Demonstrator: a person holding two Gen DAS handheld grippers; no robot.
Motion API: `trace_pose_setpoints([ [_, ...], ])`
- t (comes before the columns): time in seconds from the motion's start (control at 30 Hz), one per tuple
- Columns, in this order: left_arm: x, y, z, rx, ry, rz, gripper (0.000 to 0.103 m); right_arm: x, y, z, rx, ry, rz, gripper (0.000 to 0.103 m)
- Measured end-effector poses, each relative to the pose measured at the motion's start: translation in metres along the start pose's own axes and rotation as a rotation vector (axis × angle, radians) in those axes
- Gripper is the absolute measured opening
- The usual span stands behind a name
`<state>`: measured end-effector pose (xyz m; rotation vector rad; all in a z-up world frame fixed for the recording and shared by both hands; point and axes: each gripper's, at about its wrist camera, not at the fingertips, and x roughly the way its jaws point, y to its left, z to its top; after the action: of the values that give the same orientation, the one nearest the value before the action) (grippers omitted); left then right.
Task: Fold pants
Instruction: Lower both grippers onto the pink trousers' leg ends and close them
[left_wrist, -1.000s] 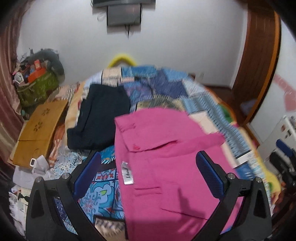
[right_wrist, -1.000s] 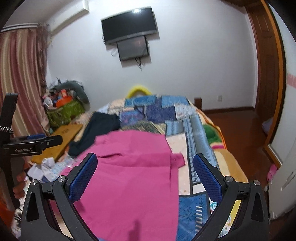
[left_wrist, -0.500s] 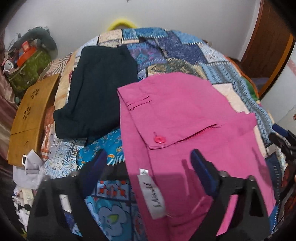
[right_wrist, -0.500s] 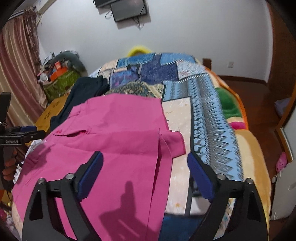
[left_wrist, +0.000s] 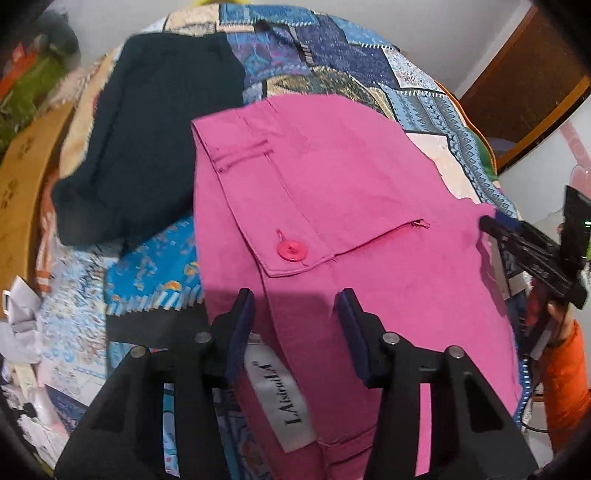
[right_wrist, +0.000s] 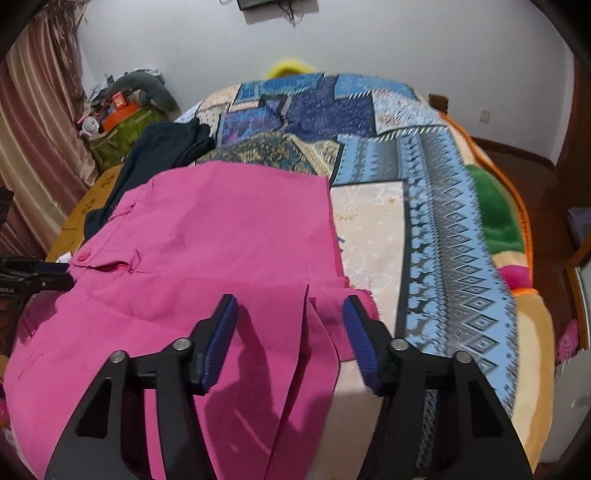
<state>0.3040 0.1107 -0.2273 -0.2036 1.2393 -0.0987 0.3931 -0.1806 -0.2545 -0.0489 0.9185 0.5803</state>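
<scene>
Pink pants (left_wrist: 332, 177) lie flat on the patchwork bedspread (left_wrist: 369, 62), with a pink button (left_wrist: 291, 251) and a white label (left_wrist: 279, 398) at the waistband end. My left gripper (left_wrist: 297, 332) hangs low over that waistband edge. Its jaws are closing with pink cloth between the pads, which do not press on it. My right gripper (right_wrist: 290, 339) hovers over the pants' (right_wrist: 221, 240) other end, where a slit in the cloth shows. Its jaws are closing too, with fabric between them but not pinched. Each gripper shows at the edge of the other's view.
A dark navy garment (left_wrist: 147, 140) lies left of the pants. A wooden board (left_wrist: 22, 177) and a cluttered green bag (right_wrist: 125, 125) stand beside the bed on the left. Brown floor (right_wrist: 535, 192) runs along the bed's right side.
Both grippers have come down and tilted toward the pink pants, which now fill more of each view. Both pairs of jaws have narrowed from wide open to about half.
</scene>
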Motion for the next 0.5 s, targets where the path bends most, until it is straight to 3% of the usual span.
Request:
trace_pose_setpoints([
  [0.07, 0.001, 0.0, 0.0, -0.007, 0.005, -0.033, 0.03, 0.009, -0.002, 0.002, 0.003, 0.028, 0.019, 0.04],
  [0.17, 0.0, 0.0, -0.002, 0.001, -0.007, -0.012, 0.007, 0.016, -0.004, 0.0, 0.013, 0.056, 0.03, 0.022],
  [0.23, -0.001, 0.002, -0.003, 0.009, -0.02, 0.002, 0.005, 0.02, -0.004, -0.002, -0.003, 0.068, 0.013, 0.01],
  [0.5, -0.005, 0.006, -0.012, 0.01, -0.072, 0.061, 0.005, 0.024, 0.002, -0.007, -0.066, 0.077, -0.046, 0.004],
])
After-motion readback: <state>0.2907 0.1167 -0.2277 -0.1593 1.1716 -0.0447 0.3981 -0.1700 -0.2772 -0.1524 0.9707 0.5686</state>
